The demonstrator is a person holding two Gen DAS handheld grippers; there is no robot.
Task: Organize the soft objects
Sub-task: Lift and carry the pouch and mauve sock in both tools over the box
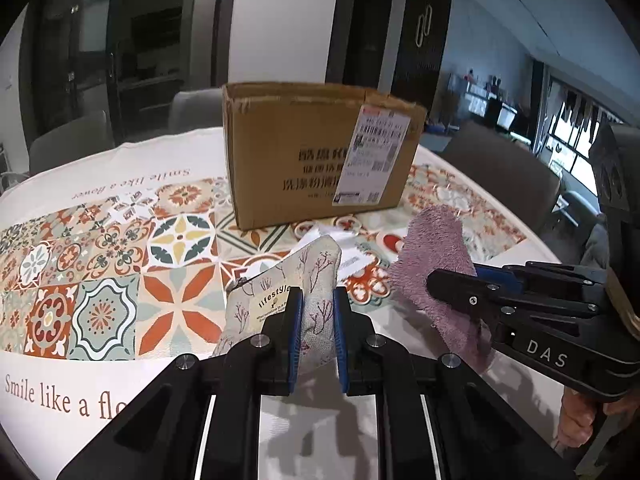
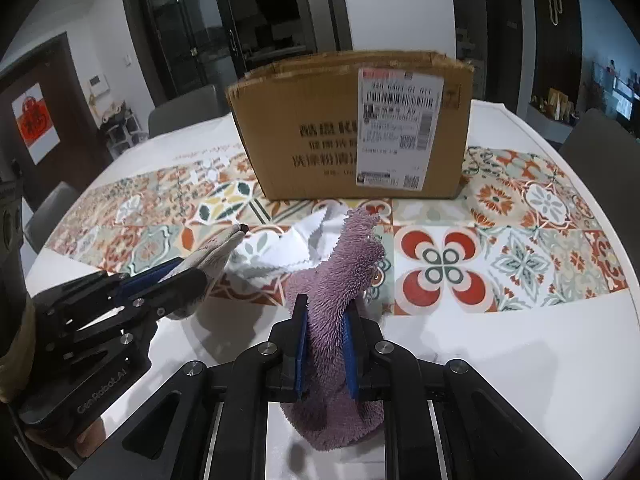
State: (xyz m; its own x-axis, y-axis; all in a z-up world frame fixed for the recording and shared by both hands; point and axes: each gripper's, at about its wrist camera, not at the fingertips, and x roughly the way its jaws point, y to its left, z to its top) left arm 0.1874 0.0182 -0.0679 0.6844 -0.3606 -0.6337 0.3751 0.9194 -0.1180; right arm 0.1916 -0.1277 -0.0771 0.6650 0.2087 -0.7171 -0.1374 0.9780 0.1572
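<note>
My left gripper (image 1: 317,300) is shut on a beige fabric pouch (image 1: 288,280) printed with twigs and a "lifestyle" label, held above the table. It also shows in the right wrist view (image 2: 182,276) with the pouch (image 2: 220,252). My right gripper (image 2: 325,312) is shut on a fuzzy purple cloth (image 2: 344,264), which stands up between the blue pads. In the left wrist view that gripper (image 1: 452,280) and cloth (image 1: 436,248) are at the right. An open cardboard box (image 2: 352,128) stands beyond both.
A white cloth with zigzag edges (image 2: 288,248) lies on the patterned tablecloth (image 2: 500,248) between the grippers and the box. The round table has grey chairs (image 1: 504,176) around it. The box also shows in the left wrist view (image 1: 316,152).
</note>
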